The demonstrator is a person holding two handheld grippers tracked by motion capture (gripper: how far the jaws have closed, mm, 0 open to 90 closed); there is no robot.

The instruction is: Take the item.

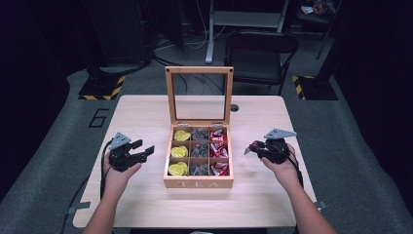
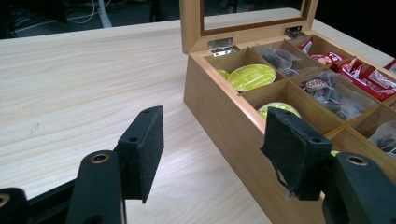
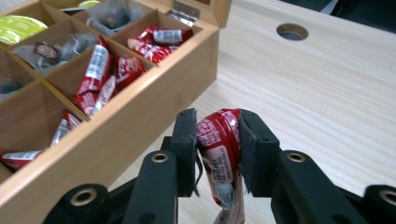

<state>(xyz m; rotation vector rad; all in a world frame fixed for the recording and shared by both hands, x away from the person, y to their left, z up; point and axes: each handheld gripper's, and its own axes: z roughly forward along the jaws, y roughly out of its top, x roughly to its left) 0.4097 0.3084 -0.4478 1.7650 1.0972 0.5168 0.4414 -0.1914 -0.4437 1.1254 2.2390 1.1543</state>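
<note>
Right tool (image 3: 217, 154), jaws clamped on a crumpled red packet (image 3: 218, 149), held just above the counter (image 3: 327, 102) beside the right wall of the wooden tea box (image 3: 140, 121); in the high view this tool (image 1: 254, 147) lies to the right of the box (image 1: 198, 184). Left tool (image 2: 212, 149), jaws apart and holding nothing, near the box's left wall. The box stands with its glass lid (image 1: 198, 92) upright; its columns hold yellow pods (image 1: 178, 151), grey sachets (image 1: 199, 151) and red packets (image 1: 218, 150).
</note>
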